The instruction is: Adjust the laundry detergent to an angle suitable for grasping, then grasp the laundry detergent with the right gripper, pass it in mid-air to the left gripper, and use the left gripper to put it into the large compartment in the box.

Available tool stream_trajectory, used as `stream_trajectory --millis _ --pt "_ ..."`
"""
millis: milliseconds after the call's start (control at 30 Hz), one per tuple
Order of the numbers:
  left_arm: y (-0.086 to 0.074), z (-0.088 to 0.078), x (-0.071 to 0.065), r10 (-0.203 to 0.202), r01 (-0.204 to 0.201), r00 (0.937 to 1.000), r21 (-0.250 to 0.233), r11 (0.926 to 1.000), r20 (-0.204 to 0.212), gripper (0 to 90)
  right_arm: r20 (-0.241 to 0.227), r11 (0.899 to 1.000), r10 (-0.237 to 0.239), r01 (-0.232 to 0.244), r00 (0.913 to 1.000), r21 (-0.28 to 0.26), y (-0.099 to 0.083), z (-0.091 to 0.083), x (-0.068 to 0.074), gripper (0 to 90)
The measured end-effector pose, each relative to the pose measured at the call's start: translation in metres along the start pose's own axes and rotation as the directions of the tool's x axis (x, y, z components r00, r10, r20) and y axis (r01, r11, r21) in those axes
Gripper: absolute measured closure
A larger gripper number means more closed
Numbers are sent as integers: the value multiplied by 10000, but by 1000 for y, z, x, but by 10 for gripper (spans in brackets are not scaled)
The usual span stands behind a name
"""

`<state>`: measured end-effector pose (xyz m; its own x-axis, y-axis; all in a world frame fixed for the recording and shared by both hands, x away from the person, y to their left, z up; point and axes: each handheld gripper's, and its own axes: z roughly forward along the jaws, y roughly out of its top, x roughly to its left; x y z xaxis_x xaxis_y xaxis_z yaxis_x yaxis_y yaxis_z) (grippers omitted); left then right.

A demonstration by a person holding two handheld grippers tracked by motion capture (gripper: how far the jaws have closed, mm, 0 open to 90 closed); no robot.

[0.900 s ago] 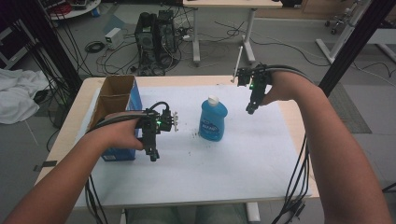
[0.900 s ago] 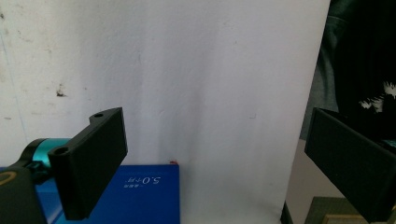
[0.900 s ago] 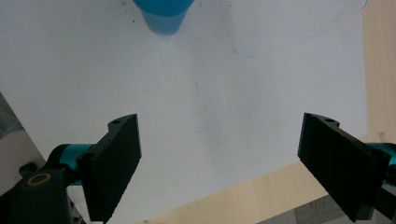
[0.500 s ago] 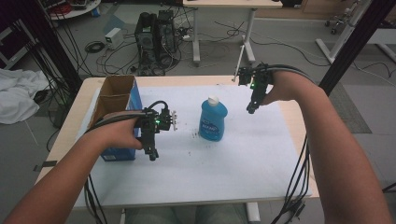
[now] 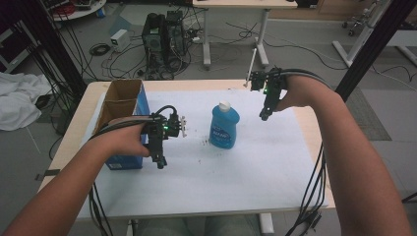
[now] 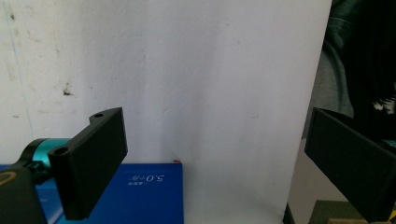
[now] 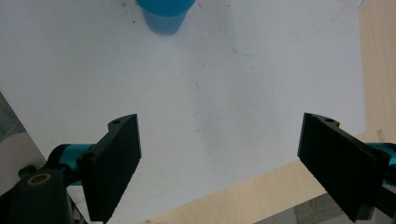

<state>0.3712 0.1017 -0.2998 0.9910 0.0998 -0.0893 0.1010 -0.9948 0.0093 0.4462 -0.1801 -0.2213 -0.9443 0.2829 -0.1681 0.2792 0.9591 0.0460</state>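
A blue liquid bottle [image 5: 224,127] with a white cap stands upright near the middle of the white sheet [image 5: 236,172]. Left of it, my left gripper [image 5: 160,163] points down at the sheet beside an open blue cardboard box [image 5: 123,110]. In the left gripper view its jaws [image 6: 212,121] stand wide apart with nothing between them, and the box's blue side [image 6: 140,196] shows below. To the right of the bottle my right gripper [image 5: 264,117] hangs above the sheet. Its jaws [image 7: 222,121] are open and empty, and the bottle's base [image 7: 164,14] shows at the top edge.
The wooden table [image 5: 309,129] shows around the sheet. Cables trail from both grippers off the near edge. Behind the table are computer towers [image 5: 164,37] and loose cables on the floor; a white cloth [image 5: 19,101] lies at the left.
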Motion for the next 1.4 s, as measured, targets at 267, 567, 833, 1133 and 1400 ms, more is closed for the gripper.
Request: stream_trajectory --millis 267,567,833,1133,1400 --pt "1 -4 -2 -20 21 9999 16 10000 -118 57 -29 10000 74 -74 10000 22 3 1 2 124" --pt "3 -7 -2 -47 48 9999 139 9999 -91 57 -5 9999 -139 139 9999 25 1 1 2 124" --pt "6 -4 0 41 -41 10000 69 10000 -72 57 -83 9998 -58 57 9999 -189 -3 3 0 124" --pt "2 -6 1 52 -51 9999 54 10000 -127 57 -198 9836 224 -255 9996 -1787 -19 10 3 124" --pt "2 -2 -4 85 -84 10000 52 10000 -22 57 -457 9083 892 -1001 9950 -4061 -43 25 7 124"
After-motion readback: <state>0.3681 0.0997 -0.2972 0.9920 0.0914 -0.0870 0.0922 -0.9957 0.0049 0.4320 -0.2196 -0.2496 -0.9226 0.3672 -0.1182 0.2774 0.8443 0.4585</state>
